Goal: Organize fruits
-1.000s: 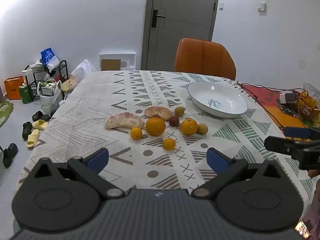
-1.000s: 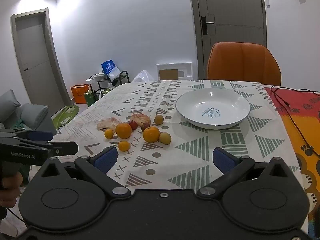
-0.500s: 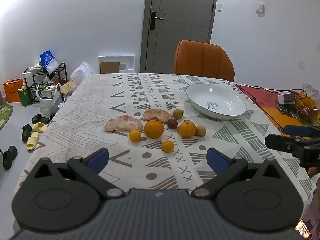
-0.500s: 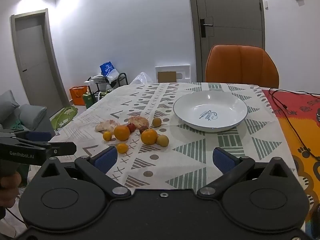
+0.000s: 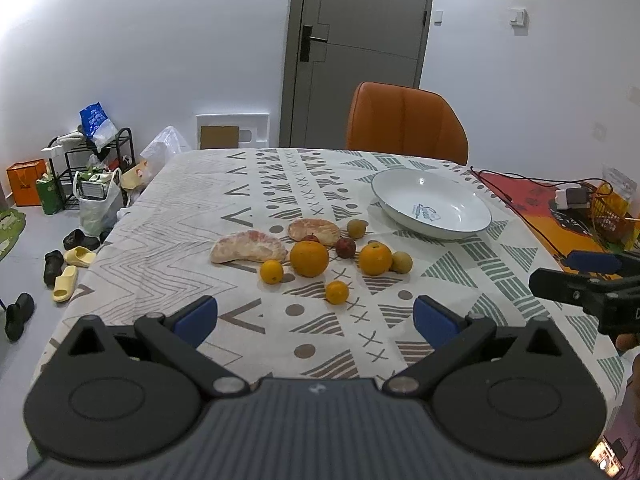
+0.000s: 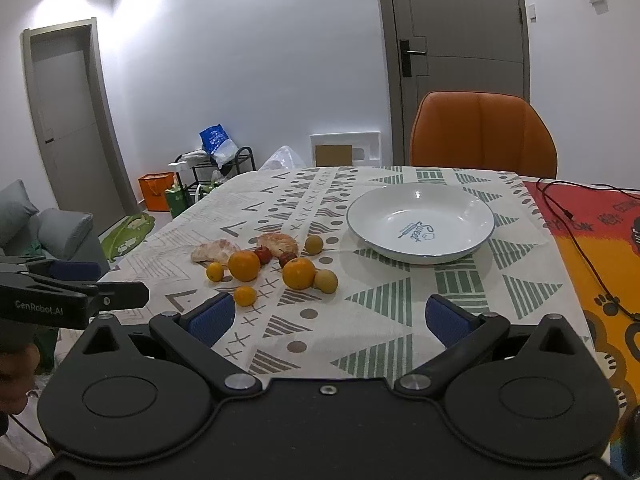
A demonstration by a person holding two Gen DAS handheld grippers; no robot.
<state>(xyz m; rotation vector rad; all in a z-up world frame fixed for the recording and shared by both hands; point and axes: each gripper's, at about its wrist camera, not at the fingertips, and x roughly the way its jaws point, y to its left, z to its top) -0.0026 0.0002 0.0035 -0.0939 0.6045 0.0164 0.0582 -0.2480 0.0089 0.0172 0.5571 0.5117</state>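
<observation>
Several fruits lie in a loose cluster on the patterned tablecloth: a large orange [image 5: 309, 258] [image 6: 244, 265], a second orange [image 5: 375, 258] [image 6: 299, 273], small yellow citrus fruits [image 5: 336, 292] [image 6: 245, 295], two peeled pomelo pieces [image 5: 248, 246] [image 6: 214, 250], small red fruits [image 5: 345, 247] and greenish-brown round fruits [image 5: 401, 262] [image 6: 325, 281]. An empty white plate [image 5: 472, 205] [image 6: 368, 208] stands to their right. My left gripper [image 5: 315, 317] and right gripper [image 6: 328, 318] are both open and empty, held above the table's near edge, short of the fruits.
An orange chair [image 5: 406, 124] [image 6: 484, 136] stands behind the table. A red-orange mat with cables [image 5: 532, 200] [image 6: 592, 232] lies on the table's right side. A shoe rack, bags and slippers [image 5: 76, 256] are on the floor at left.
Both grippers have drawn back and lifted slightly, so the fruits and plate look a little farther away. Jaws stayed open. Nothing on the table moved.
</observation>
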